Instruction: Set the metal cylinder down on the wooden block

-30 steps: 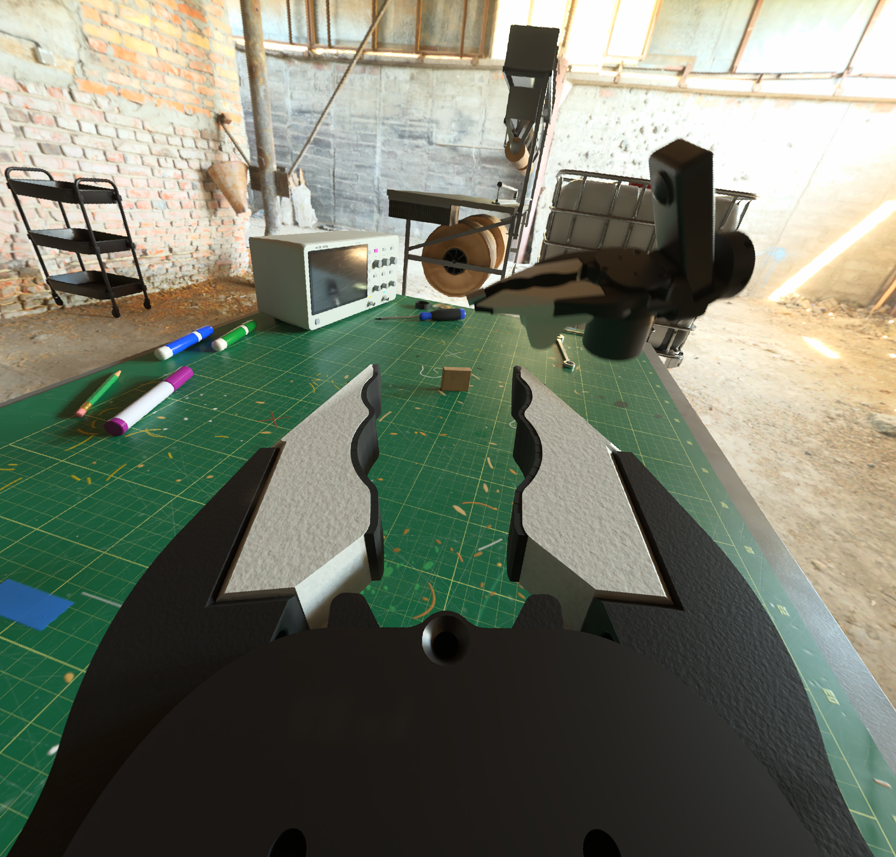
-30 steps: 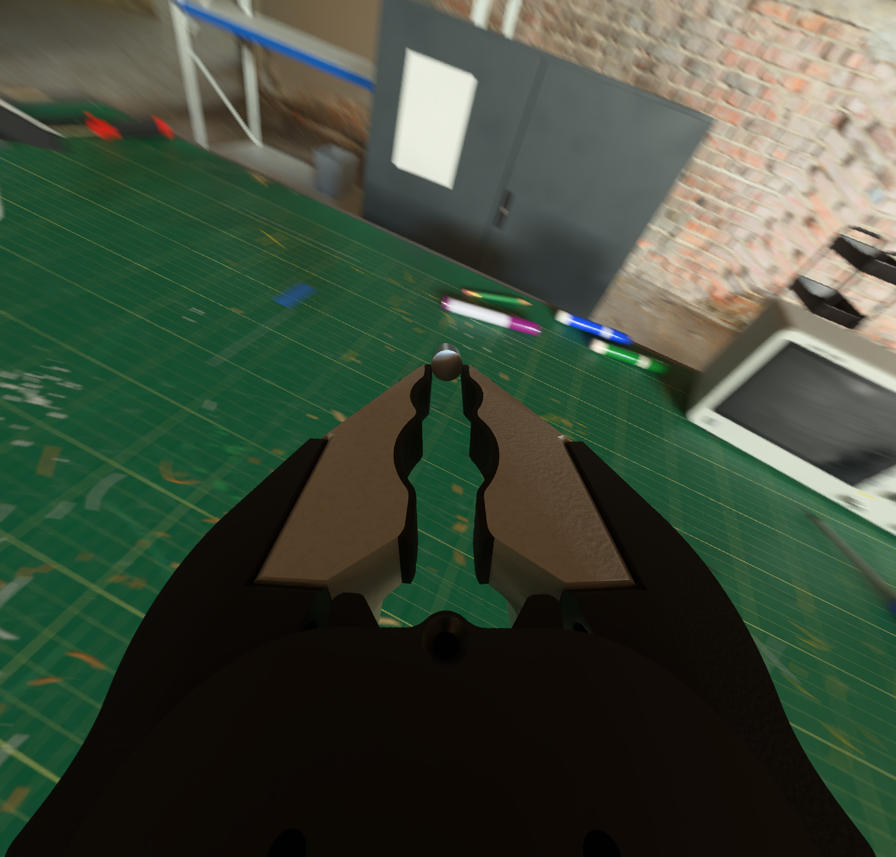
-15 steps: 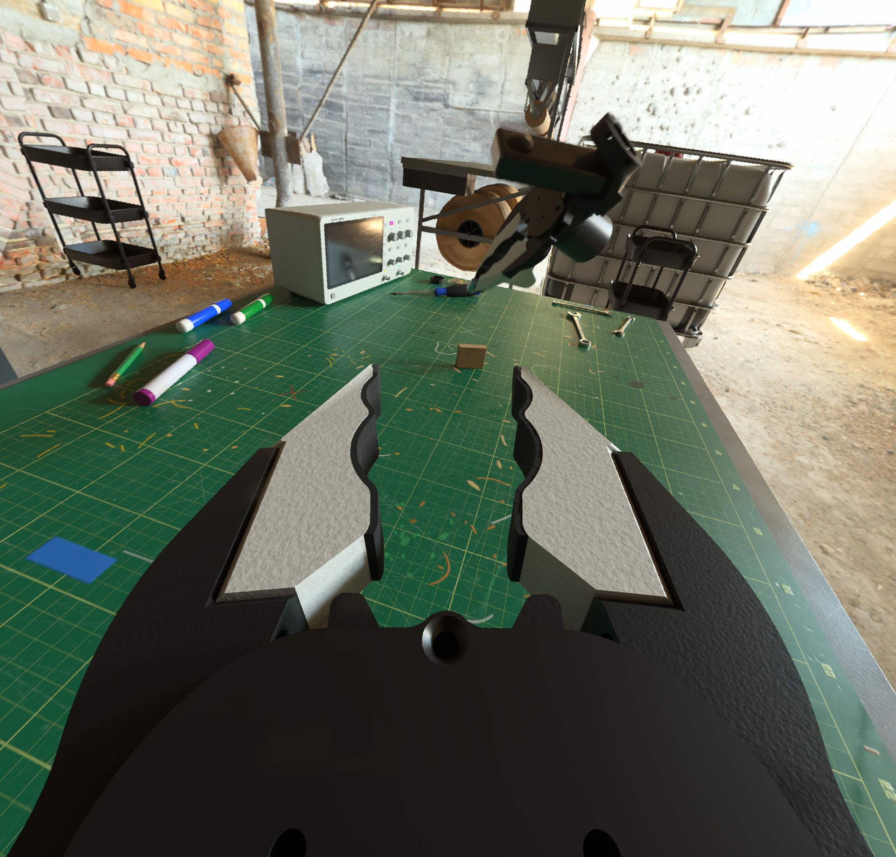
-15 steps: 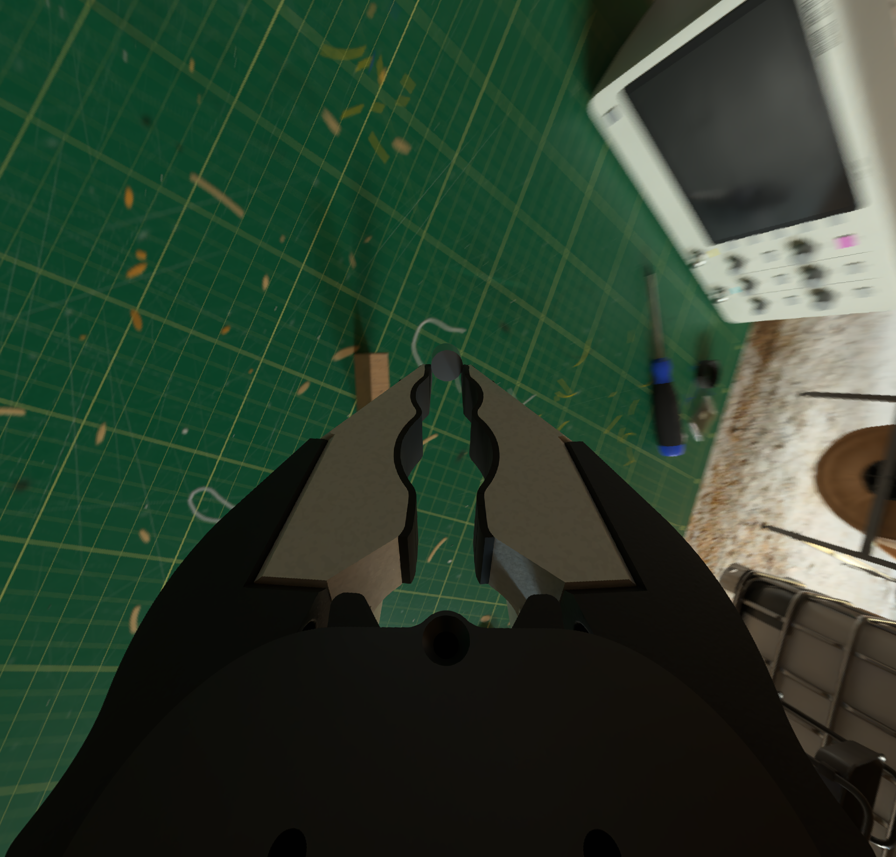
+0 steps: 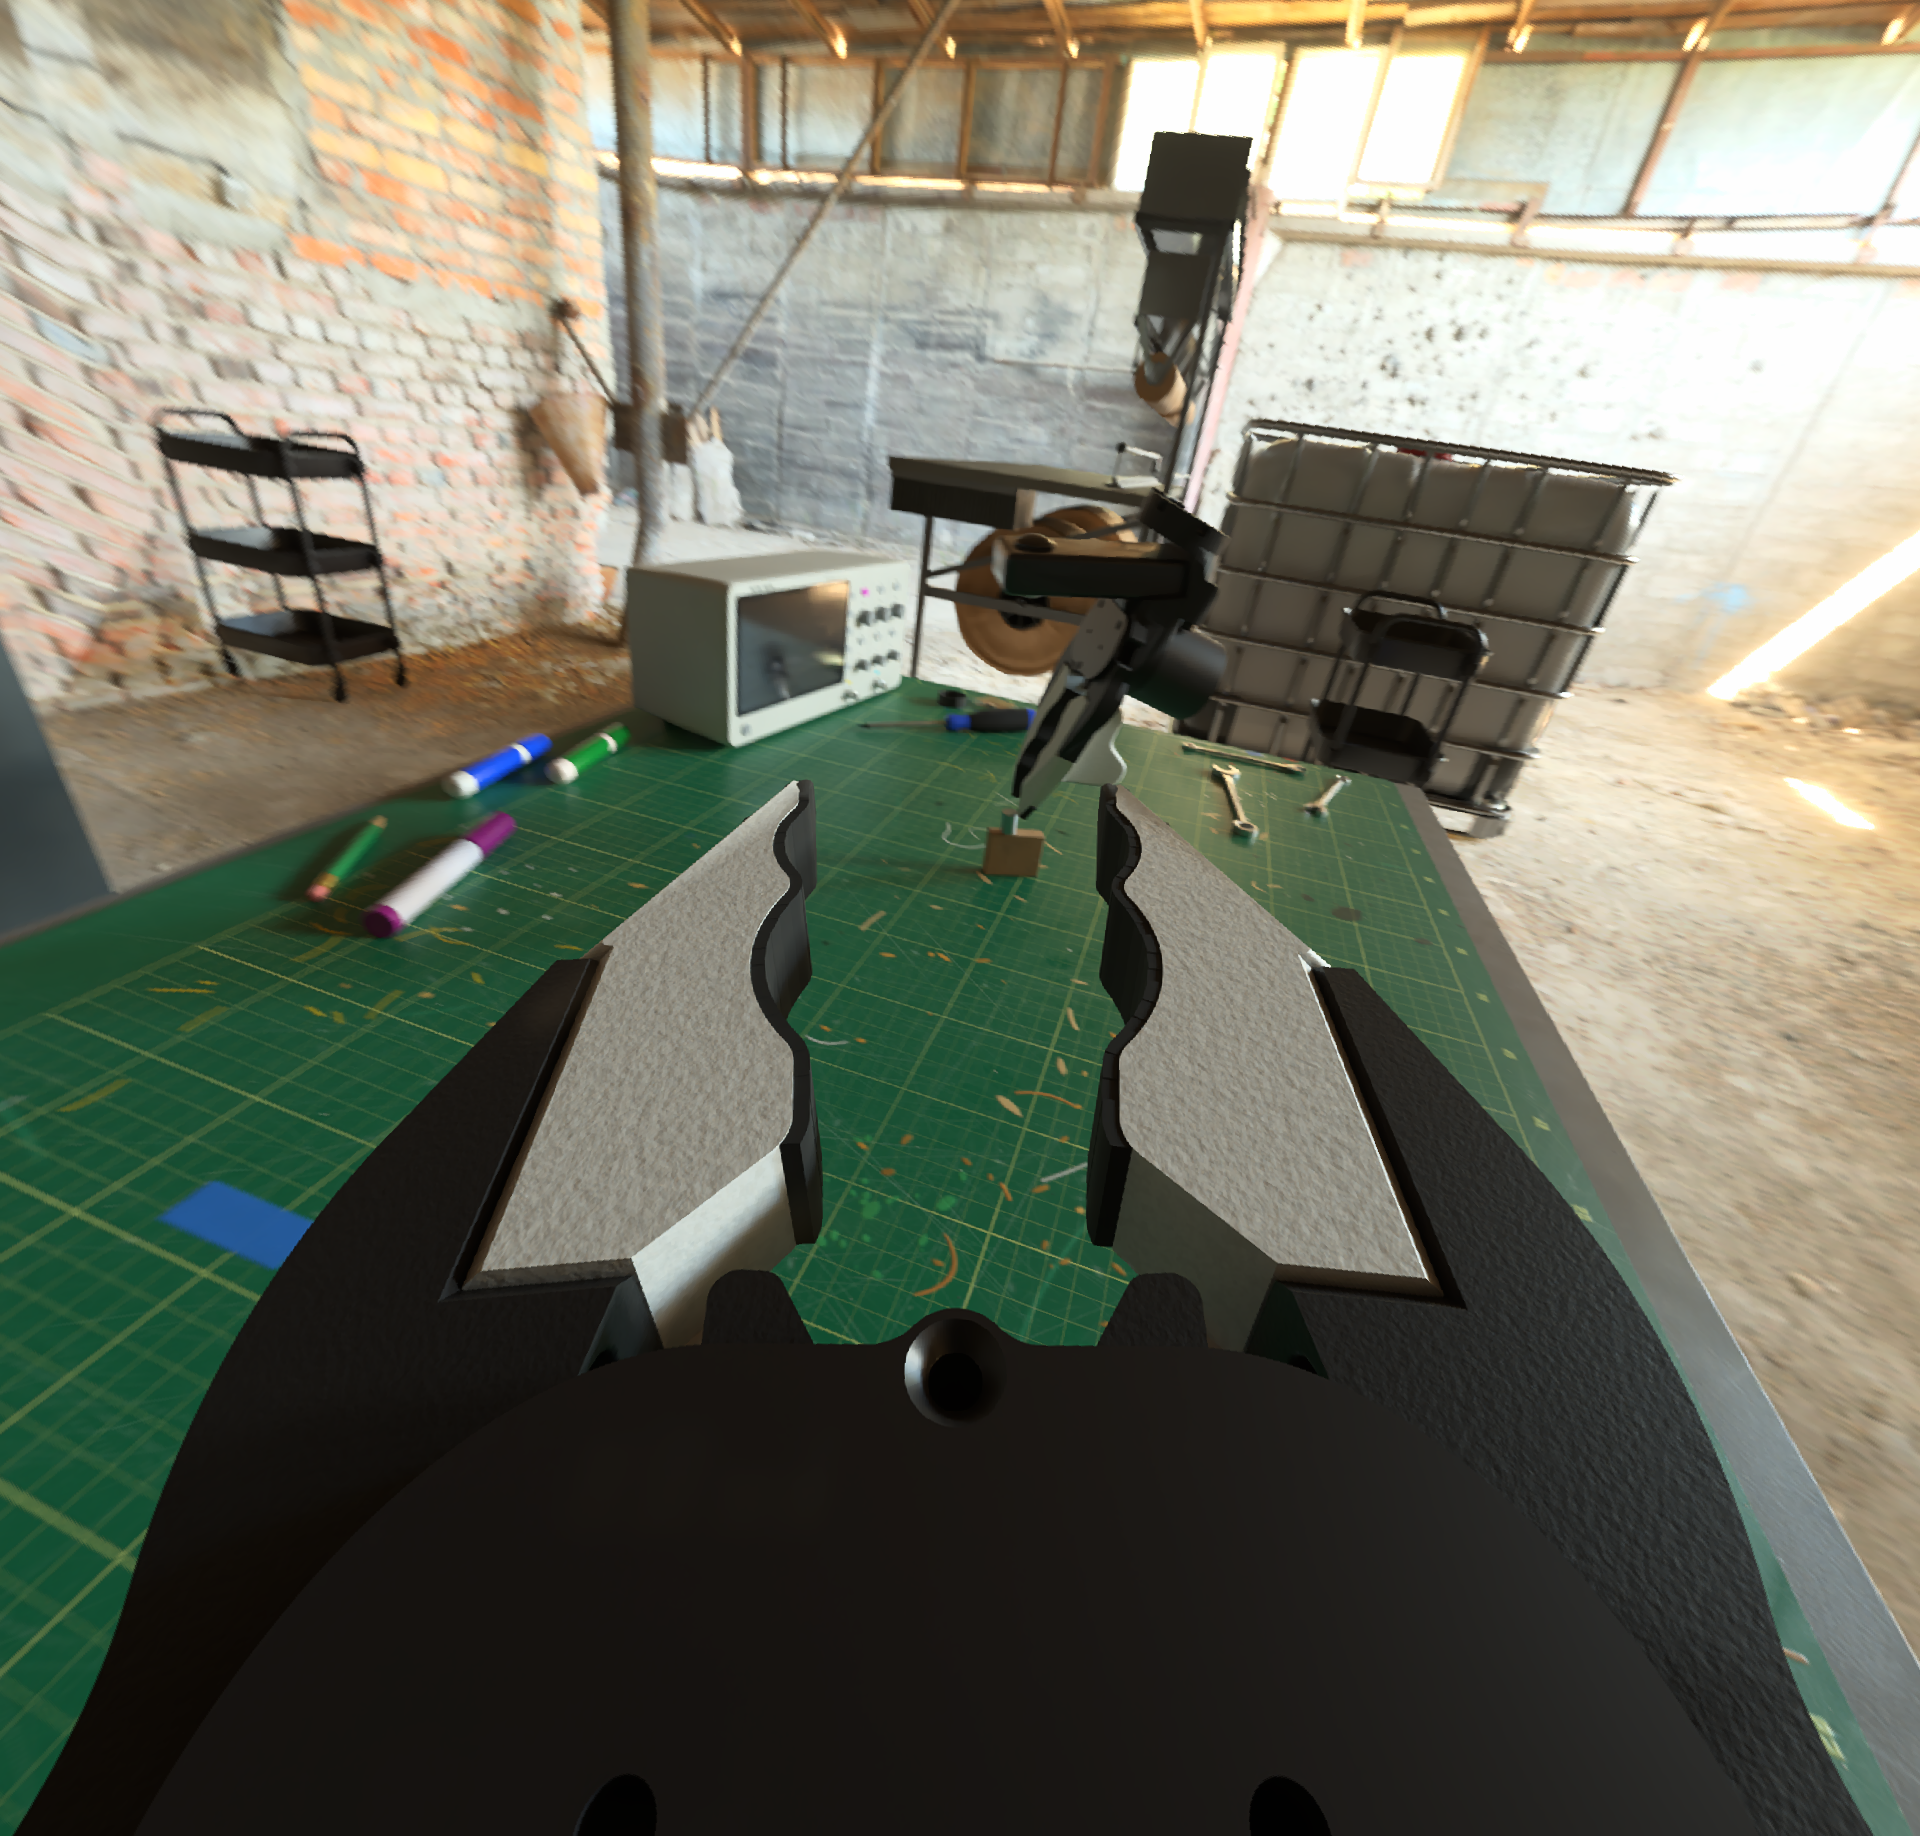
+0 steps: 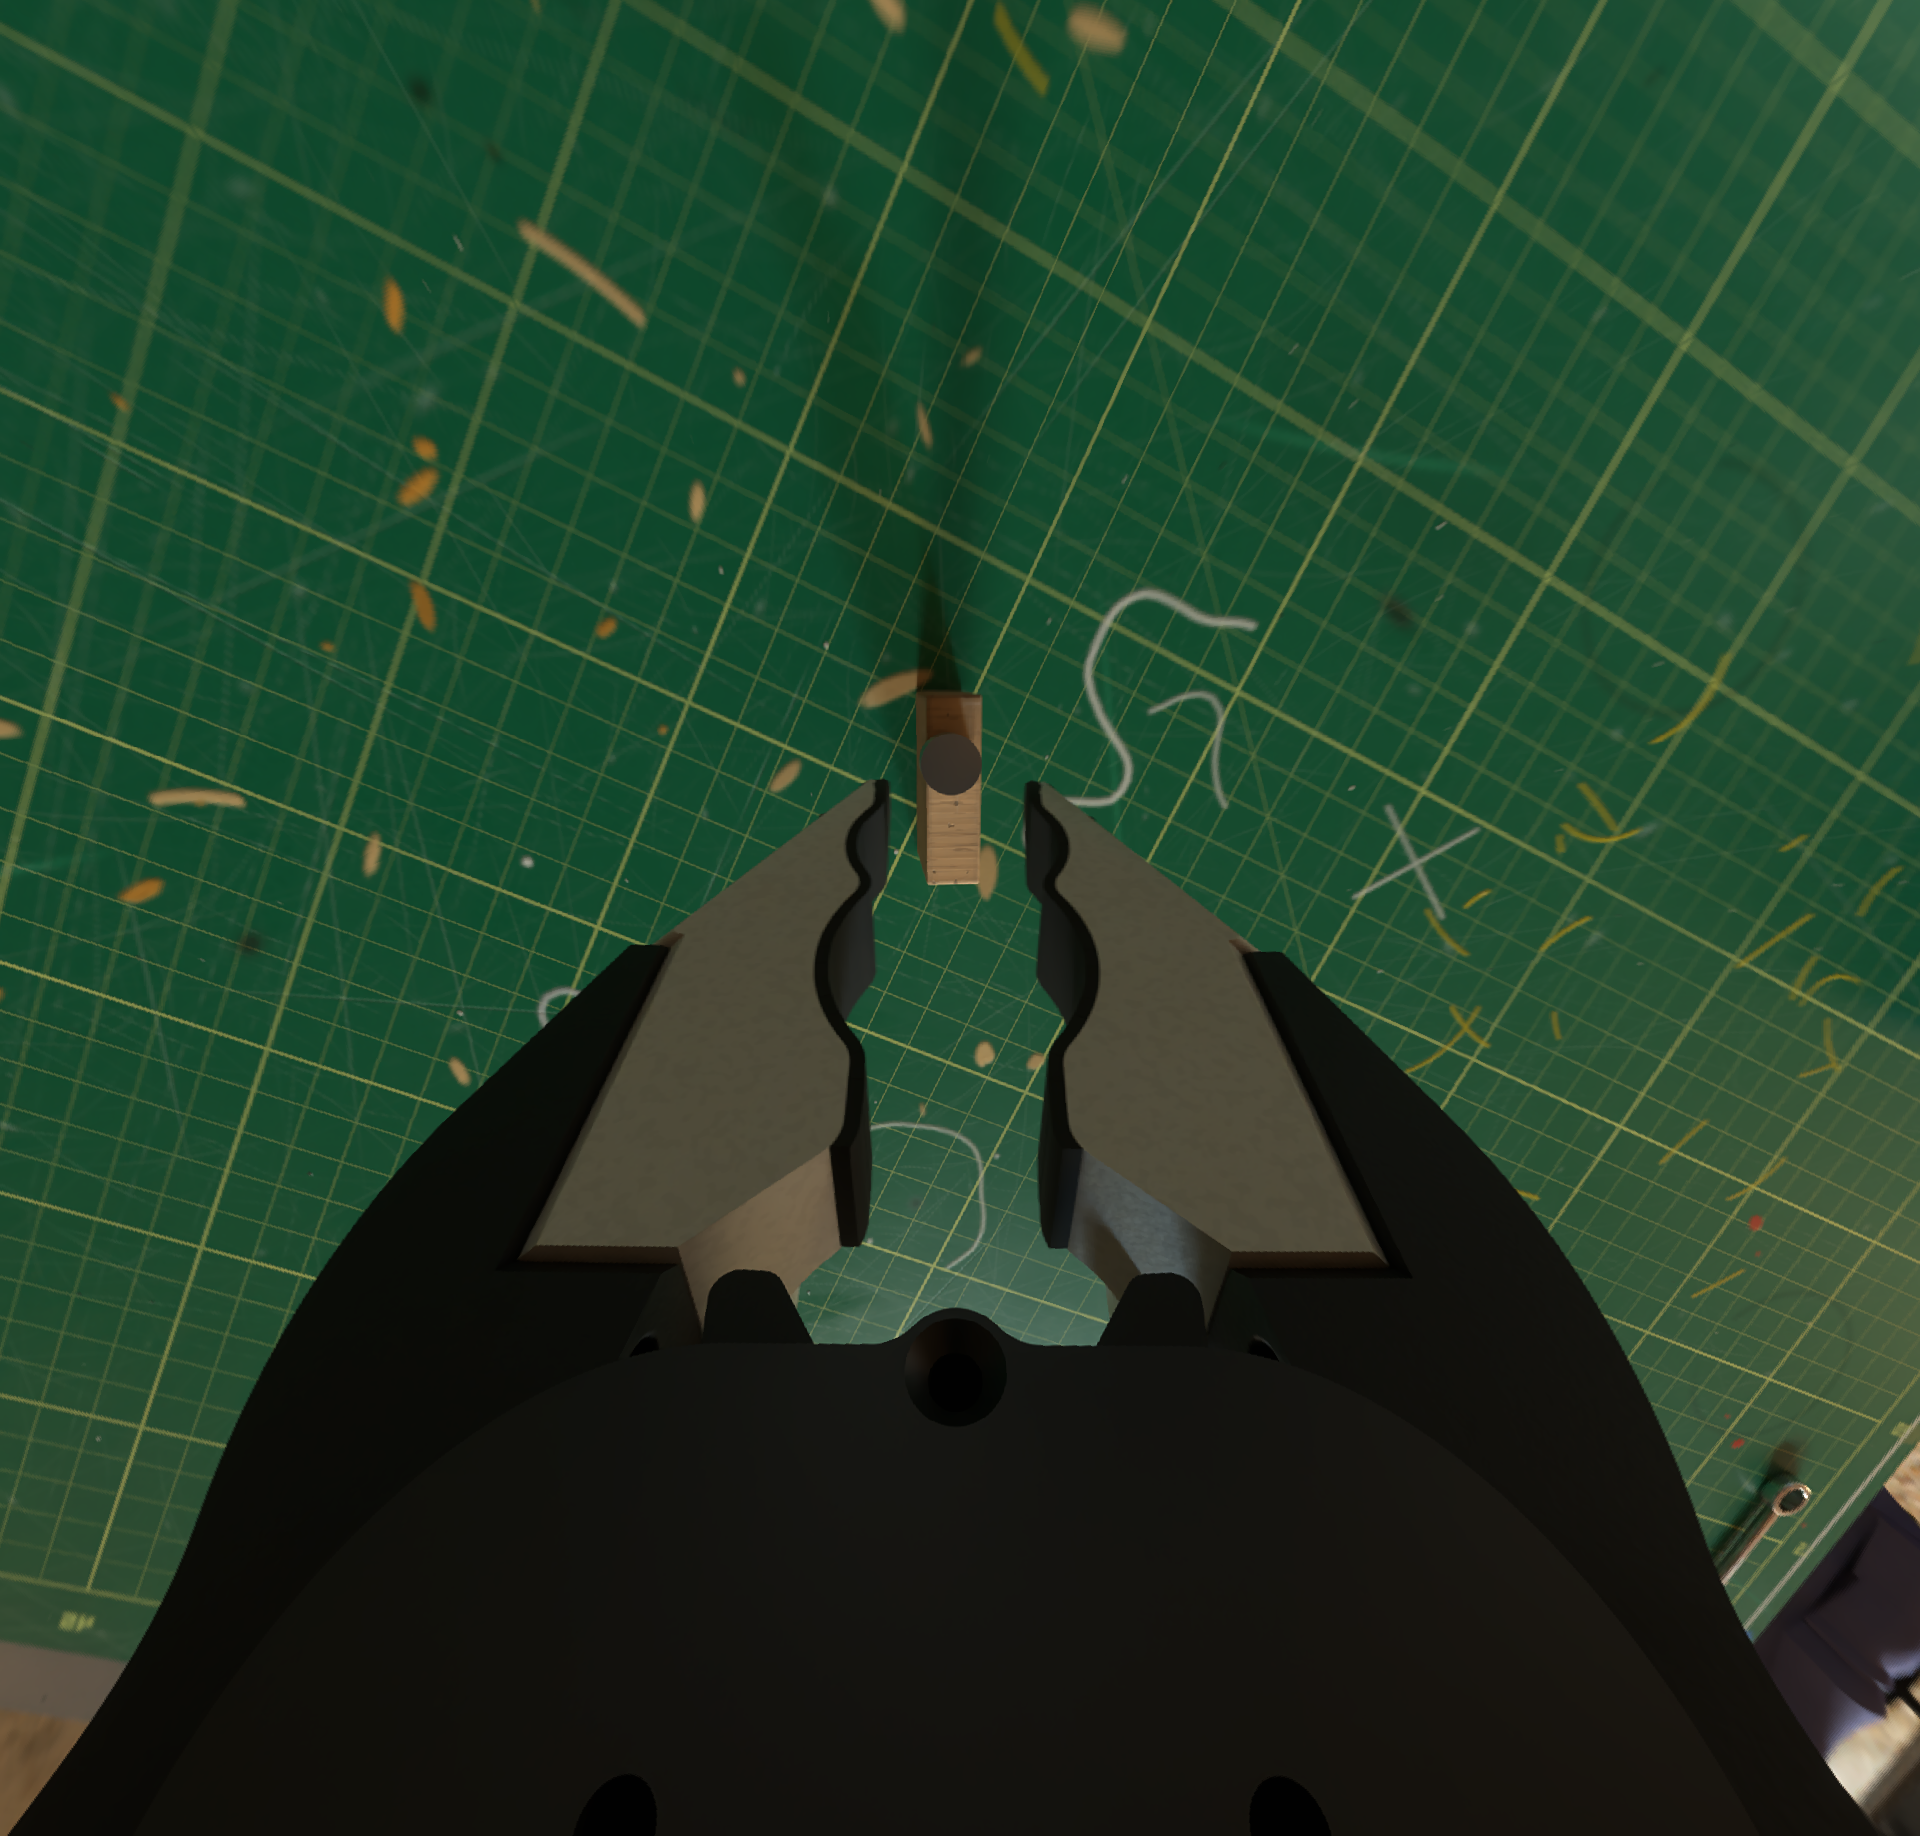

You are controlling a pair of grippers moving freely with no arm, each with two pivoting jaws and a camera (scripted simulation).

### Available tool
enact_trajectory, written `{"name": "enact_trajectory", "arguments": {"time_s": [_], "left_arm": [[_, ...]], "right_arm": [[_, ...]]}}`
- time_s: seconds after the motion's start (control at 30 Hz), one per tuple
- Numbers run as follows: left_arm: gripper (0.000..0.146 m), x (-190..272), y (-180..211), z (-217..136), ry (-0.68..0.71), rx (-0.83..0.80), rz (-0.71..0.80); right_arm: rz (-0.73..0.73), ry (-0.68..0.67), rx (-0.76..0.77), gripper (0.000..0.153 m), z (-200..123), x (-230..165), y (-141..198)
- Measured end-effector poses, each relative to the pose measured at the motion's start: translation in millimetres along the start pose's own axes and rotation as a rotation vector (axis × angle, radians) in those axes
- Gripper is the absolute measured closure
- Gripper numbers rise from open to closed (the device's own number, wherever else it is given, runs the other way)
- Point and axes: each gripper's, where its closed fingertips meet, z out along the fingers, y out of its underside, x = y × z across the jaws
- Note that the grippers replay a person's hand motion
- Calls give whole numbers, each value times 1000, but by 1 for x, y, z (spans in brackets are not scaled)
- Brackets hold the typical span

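1. Two grippers are in my feeds: my left gripper (image 5: 954, 830) hangs low over the green table (image 5: 312, 1059), its pale fingers (image 5: 665, 1059) spread wide with nothing between them.
2. My right gripper (image 6: 956, 799) points almost straight down at the table, and its brown fingers (image 6: 727, 1059) stand apart, gripping nothing.
3. From the right wrist view I look onto the round grey top of the metal cylinder (image 6: 951, 763), which sits on the wooden block (image 6: 950, 836), toward the block's far end.
4. Neither fingertip touches the cylinder; there is a clear gap of green on each side of the block.
5. From the left wrist view the wooden block (image 5: 1011, 854) lies out ahead on the table, and the metal cylinder (image 5: 1010, 818) shows as a small upright peg on top of it.
6. That same view shows the right gripper (image 5: 1049, 778) tilted steeply downward with its tips just above and beside the peg; I cannot tell from here whether they touch it.
7. Farther back on the table I see a cream instrument box (image 5: 764, 643) with a screen and knobs, a blue-handled screwdriver (image 5: 977, 721) and two wrenches (image 5: 1236, 799).
8. Off to the left lie markers: a purple-capped marker (image 5: 436, 872), a blue marker (image 5: 497, 765) and a green marker (image 5: 588, 753), plus a green pencil (image 5: 348, 856).
9. Wood shavings and white chalk-like squiggles (image 6: 1153, 706) are scattered over the table around the block.
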Motion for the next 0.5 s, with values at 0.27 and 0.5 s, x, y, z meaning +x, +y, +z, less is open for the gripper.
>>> {"name": "enact_trajectory", "arguments": {"time_s": [0.27, 0.5], "left_arm": [[95, -61, -28, -85, -475, -83, 86], [92, -155, 23, -89, -493, -721, 198]], "right_arm": [[11, 191, 331, 90, -74, 9, -21], [-75, 176, 498, 86, -98, -23, -46]]}}
